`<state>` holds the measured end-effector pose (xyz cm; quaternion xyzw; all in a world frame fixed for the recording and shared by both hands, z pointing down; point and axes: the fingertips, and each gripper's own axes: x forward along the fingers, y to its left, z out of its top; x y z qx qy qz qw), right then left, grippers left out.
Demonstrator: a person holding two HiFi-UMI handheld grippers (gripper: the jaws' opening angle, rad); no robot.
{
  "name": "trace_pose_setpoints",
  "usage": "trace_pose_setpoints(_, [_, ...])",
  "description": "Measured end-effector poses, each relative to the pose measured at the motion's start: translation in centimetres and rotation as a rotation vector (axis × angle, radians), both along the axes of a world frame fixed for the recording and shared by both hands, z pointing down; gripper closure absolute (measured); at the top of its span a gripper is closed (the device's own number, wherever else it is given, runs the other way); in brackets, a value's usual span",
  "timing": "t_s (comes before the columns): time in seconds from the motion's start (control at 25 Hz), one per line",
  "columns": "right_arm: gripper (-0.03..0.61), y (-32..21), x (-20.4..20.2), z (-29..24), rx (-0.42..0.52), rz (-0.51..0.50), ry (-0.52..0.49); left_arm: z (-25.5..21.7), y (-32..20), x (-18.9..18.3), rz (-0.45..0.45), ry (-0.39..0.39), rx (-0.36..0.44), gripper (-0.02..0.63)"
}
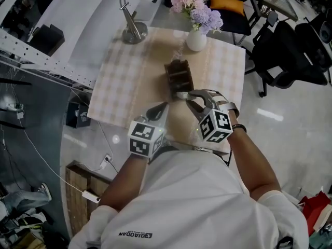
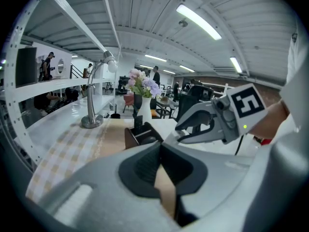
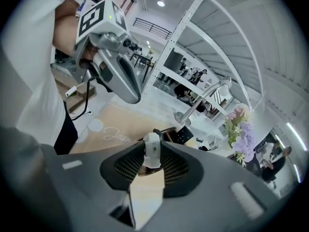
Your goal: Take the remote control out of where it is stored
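Between the right gripper's (image 3: 152, 148) pads stood the white remote control (image 3: 152, 156), clamped, its long axis pointing away along the jaws, with the brown holder (image 1: 179, 78) just beyond. The left gripper (image 2: 160, 148), jaws together and empty, hung farther off. Script on the mat (image 3: 116, 133) began "Jas"; the shirt (image 1: 132, 234) read "QIAODAN".
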<state>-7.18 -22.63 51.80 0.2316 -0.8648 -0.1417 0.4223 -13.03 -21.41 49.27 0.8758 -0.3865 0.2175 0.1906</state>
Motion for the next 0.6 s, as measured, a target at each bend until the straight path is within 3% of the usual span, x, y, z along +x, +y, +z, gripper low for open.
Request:
trace_pose_setpoints(0.32, [0.474,0.4,3.8,-2.2,-0.099,0.185,-0.263,-0.1,0.5,1.8,0.000,-0.004,0.005,0.611])
trace_pose_setpoints(0.6, [0.474,-1.5,10.8,-1.4,-0.270,0.506,-0.568,-0.3,0.8,2.9,-0.006,-0.005,0.018,0.611])
